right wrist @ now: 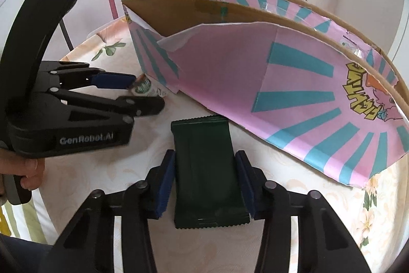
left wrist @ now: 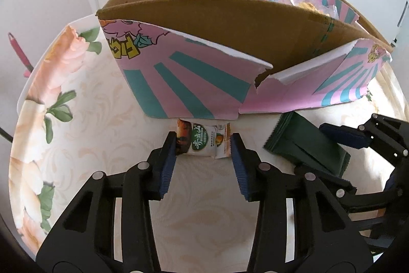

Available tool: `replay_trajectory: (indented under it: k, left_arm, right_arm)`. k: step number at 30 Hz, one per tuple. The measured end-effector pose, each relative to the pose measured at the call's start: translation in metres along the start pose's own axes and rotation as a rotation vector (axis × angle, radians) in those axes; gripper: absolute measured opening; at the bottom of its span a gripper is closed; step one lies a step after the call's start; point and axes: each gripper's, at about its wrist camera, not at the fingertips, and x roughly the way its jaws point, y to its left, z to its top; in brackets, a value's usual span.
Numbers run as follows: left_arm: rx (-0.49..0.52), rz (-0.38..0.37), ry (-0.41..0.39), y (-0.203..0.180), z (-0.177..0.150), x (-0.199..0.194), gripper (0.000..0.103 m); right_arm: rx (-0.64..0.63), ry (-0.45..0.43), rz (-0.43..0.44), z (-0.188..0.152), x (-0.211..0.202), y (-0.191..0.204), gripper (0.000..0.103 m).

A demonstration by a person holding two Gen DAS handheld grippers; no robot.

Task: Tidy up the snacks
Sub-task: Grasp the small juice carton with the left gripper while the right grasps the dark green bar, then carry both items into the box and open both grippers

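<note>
A small white snack packet with a green label lies on the table just in front of the box, and my left gripper is shut on it, a blue pad against each end. In the right wrist view the same packet peeks out beyond the left gripper. A dark green packet lies flat on the table with my right gripper shut on its long sides. From the left wrist view the green packet and right gripper sit to the right.
A large pink and teal cardboard box stands open behind both packets, its torn front flap sloping down toward the table. Some clear bags show inside it. The floral tablecloth ends at the left. A person's hand holds the left gripper.
</note>
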Motion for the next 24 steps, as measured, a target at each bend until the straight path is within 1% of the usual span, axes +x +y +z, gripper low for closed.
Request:
replay_trajectory:
  k: [3,5,8,15,20,24]
  left_arm:
    - [-0.024,-0.014,0.002,0.004,0.004,-0.002,0.033]
    - [-0.034,-0.018,0.003,0.007,0.005,-0.003,0.028]
    - [-0.041,-0.024,0.010,0.010,0.004,-0.005,0.025]
    - [-0.063,-0.033,0.010,0.010,-0.001,-0.015,0.024]
    - [-0.084,-0.045,0.001,0.010,-0.003,-0.034,0.024]
    - [-0.091,-0.051,-0.016,0.005,-0.002,-0.059,0.024]
  right_arm:
    - [0.000,0.001,0.000,0.001,0.000,0.002,0.043]
    - [0.002,-0.002,0.004,0.000,-0.006,-0.001,0.043]
    - [0.008,-0.009,0.007,0.000,-0.011,0.000,0.043]
    - [0.035,-0.019,0.015,0.000,-0.024,-0.011,0.042]
    - [0.035,-0.033,0.017,0.000,-0.039,-0.014,0.042]
    - [0.044,-0.041,0.016,0.002,-0.055,-0.014,0.042]
